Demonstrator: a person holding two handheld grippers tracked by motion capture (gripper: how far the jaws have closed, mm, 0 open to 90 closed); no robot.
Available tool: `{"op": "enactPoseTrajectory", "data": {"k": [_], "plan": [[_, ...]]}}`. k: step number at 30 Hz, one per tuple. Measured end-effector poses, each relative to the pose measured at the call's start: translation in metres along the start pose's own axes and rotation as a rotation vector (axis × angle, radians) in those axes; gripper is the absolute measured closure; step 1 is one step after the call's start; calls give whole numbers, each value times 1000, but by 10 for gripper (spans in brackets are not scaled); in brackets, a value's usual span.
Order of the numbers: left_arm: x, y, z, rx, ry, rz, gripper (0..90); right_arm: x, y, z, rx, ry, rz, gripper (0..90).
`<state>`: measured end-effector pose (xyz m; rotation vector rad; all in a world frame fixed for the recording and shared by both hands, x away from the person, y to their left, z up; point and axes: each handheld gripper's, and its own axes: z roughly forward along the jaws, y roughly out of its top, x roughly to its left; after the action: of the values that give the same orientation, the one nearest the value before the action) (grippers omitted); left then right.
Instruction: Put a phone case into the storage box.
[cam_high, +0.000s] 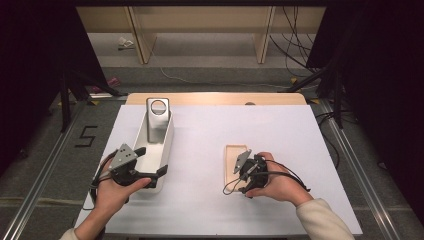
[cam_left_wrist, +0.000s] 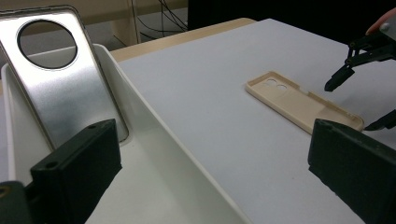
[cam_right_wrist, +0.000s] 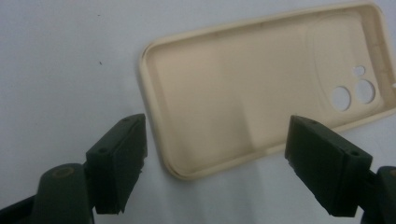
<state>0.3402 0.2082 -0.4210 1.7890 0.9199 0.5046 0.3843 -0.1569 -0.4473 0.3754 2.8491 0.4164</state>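
1. One white tray stands on the left part of the white bench, long and narrow, running away from the person.
2. In the tray stands one silver phone-shaped plate with a round hole near its top. It leans tilted against the tray's far end, its lower edge on the tray floor. I see nothing else in the tray.
3. One beige phone case lies flat on the bench right of centre, well apart from the tray. Its hollow side faces up; three small camera holes sit near one end.
4. Two claws are in view, one in each hand.
5. The left claw is spread wide and has hold of nothing. It sits at the near end of the tray; in the left gripper view one jaw is over the tray floor and the other over the bench outside the wall.
6. The right claw is also spread wide and bare. It hovers over the near end of the phone case, one jaw on each side of that end; I cannot tell whether either touches it.
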Motion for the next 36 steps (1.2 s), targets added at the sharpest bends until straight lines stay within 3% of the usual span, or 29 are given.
{"op": "enactPoseTrajectory", "data": {"k": [7,8,10,19,29,36], "plan": [[0,0,1,1,-1,0,21,4,4,4,38,-4,-37,232],[0,0,1,1,-2,0,21,6,5,4,49,-5,-24,234],[0,0,1,1,-2,1,21,5,7,6,51,-4,-56,239],[-1,0,1,0,-5,1,21,10,14,12,95,-5,-99,298],[-1,0,2,3,-8,3,21,11,18,13,121,16,-122,399],[-1,0,2,3,-11,5,22,12,20,12,139,56,-149,530]]}}
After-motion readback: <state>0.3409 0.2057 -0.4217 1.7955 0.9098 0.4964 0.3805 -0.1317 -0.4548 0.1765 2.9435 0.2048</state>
